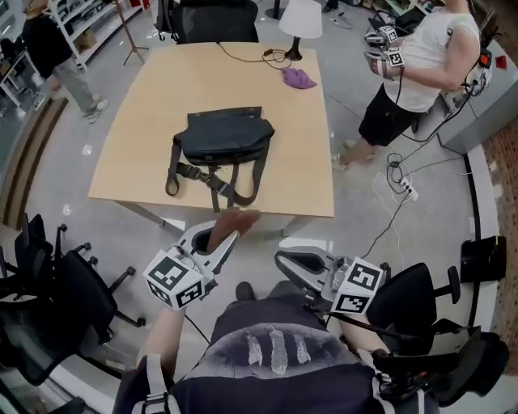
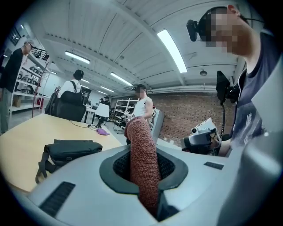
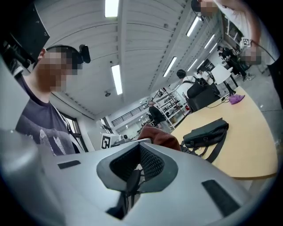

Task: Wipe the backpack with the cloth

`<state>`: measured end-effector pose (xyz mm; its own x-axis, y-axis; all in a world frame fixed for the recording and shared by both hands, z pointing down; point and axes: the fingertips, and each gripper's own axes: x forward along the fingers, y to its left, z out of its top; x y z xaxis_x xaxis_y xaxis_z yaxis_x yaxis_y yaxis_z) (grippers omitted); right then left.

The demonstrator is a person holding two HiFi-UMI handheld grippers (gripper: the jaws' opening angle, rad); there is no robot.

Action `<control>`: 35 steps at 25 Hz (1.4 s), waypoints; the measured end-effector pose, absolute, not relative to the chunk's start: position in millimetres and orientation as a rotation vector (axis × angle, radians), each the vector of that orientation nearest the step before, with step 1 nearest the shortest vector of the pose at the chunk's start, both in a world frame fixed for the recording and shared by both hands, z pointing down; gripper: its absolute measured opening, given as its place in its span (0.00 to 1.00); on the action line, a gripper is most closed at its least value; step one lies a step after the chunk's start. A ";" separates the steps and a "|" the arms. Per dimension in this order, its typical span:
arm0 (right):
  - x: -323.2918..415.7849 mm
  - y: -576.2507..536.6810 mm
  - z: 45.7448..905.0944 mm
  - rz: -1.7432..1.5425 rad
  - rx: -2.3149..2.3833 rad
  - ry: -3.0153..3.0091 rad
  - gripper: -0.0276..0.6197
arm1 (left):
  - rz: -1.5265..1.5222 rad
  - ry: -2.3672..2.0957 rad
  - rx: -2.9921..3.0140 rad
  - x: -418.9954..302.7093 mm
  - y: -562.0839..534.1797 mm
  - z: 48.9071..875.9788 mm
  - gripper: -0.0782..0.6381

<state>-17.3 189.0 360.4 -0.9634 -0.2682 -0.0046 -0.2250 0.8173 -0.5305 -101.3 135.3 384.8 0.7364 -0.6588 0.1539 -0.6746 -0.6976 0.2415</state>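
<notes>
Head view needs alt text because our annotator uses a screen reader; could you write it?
A dark backpack lies on a wooden table, seen from above. Nearer, the left gripper holds a reddish-brown cloth; the right gripper is empty.

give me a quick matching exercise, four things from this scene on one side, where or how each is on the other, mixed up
Things:
1. backpack
2. reddish-brown cloth
3. purple cloth
4. right gripper

Places or states:
a. shut, with nothing between its jaws
b. on the far part of the table, near the foot of the lamp
c. lying flat in the middle of the table
d. clamped in the left gripper, off the table

Pairs: 1-c, 2-d, 3-b, 4-a
</notes>
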 end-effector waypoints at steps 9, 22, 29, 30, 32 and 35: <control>-11.4 74.1 391.9 -0.992 -0.314 2.872 0.05 | 0.069 -1.073 2.343 -89.2 -5.9 413.4 0.19; 37.1 -61.9 402.1 -1.019 -0.066 2.887 0.05 | 0.252 -1.207 2.087 -31.6 -218.3 484.4 0.19; 26.1 -70.8 409.3 -1.039 -0.109 2.909 0.05 | 0.520 -1.200 2.023 -20.2 -284.6 554.7 0.19; 24.7 -71.8 410.5 -1.043 -0.124 2.915 0.05 | 0.573 -1.197 2.021 -17.5 -289.6 565.2 0.19; 23.4 -75.8 411.3 -1.055 -0.176 2.911 0.05 | 0.747 -1.198 2.035 -15.8 -296.0 585.9 0.19; 20.2 -79.9 411.3 -1.069 -0.236 2.912 0.05 | 1.062 -1.183 2.109 -22.7 -296.8 610.5 0.19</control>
